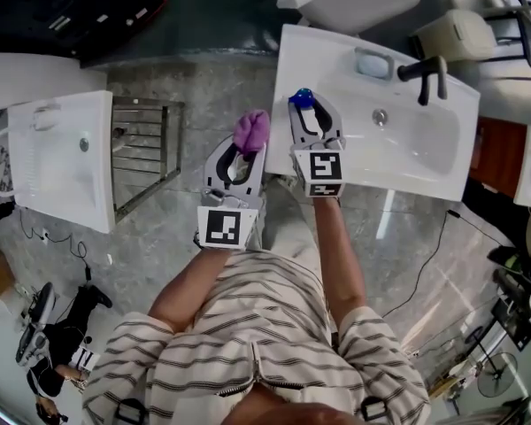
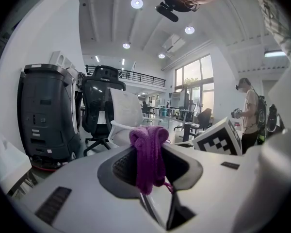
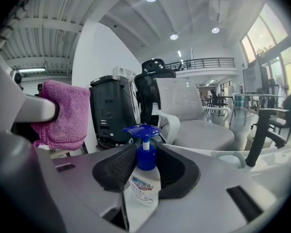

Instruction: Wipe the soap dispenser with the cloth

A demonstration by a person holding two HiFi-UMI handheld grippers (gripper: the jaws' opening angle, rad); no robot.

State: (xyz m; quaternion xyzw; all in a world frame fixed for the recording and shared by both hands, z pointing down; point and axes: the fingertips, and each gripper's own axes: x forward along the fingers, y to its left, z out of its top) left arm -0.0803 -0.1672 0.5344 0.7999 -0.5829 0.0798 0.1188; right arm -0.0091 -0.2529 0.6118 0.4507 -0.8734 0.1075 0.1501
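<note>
My right gripper [image 1: 311, 113] is shut on a white soap dispenser [image 1: 302, 99] with a blue pump, held over the front left corner of the white sink [image 1: 425, 149]. In the right gripper view the dark pads sit on both sides of the dispenser [image 3: 144, 178] just under its blue pump, and the bottle stands upright. My left gripper [image 1: 246, 147] is shut on a bunched purple cloth [image 1: 251, 131], which sticks up past its fingertips. That cloth [image 3: 63, 113] hangs close to the left of the dispenser, apart from it. In the left gripper view the cloth [image 2: 148, 154] fills the gap between the pads.
A black faucet [image 1: 425, 73] and a small dish [image 1: 372, 63] stand at the back of the sink. A second white basin [image 1: 62, 158] and a metal rack [image 1: 146, 144] lie to the left. Beyond are an office chair [image 3: 194, 115], a dark machine [image 2: 46, 115] and a standing person [image 2: 250, 113].
</note>
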